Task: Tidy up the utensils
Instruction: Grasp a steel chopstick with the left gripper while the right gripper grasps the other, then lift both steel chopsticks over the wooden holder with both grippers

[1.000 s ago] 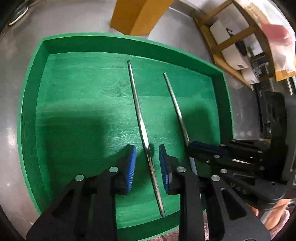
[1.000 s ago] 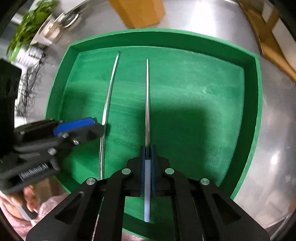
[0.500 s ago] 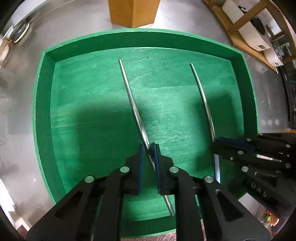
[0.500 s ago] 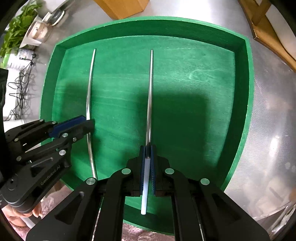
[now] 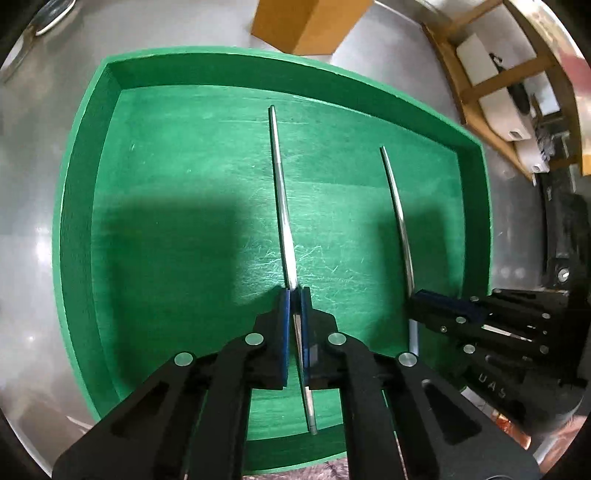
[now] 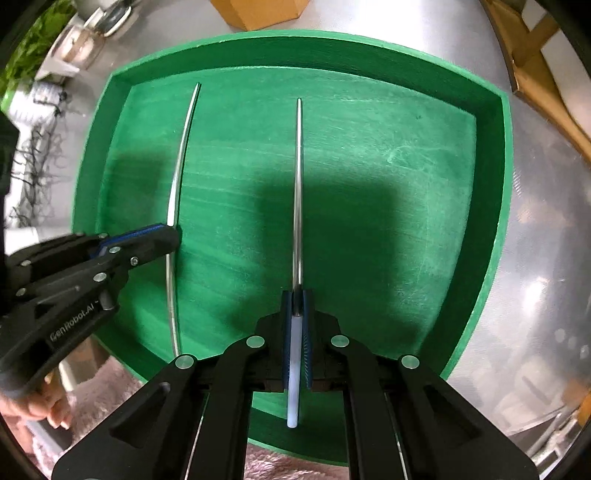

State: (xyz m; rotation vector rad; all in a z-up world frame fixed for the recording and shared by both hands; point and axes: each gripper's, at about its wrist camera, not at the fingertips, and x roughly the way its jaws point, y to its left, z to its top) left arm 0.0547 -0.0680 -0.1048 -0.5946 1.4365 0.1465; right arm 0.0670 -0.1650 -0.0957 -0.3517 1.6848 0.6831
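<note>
Inside green tray walls, each tool grips one chopstick.

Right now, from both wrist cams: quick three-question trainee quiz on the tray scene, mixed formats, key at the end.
1. True or false: the thin metal chopstick in the left gripper lies outside the green wooden tray.
2. The right gripper is: A open, B shut on the white-tipped metal chopstick, C shut on nothing.
3. Fill in: behind the tray stands a tan ____ block.

Key: 1 false; 2 B; 3 wooden
</note>
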